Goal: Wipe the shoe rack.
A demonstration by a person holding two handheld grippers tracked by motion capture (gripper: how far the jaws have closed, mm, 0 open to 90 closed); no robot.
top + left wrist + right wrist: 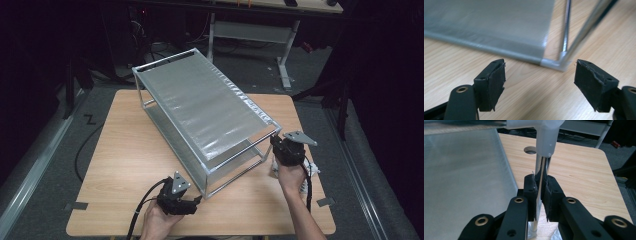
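Note:
A two-shelf metal rack (200, 107) with grey sheet shelves stands slanted across the wooden table (125, 150). My right gripper (276, 142) is at the rack's near right corner. Its jaws are shut on the thin upright post (538, 170), just below the pale corner joint (546, 135). My left gripper (195, 201) lies low by the rack's front corner. Its jaws (540, 72) stand wide open with nothing between them. The lower shelf's corner joint (554, 63) rests on the table just beyond the pads (496, 80).
A round cable hole (530, 150) is cut in the table behind the post. Something white (306, 175) lies under my right hand near the table's right edge. A white-framed desk (250, 30) stands beyond the table. Cables trail on the floor at the left (82, 150).

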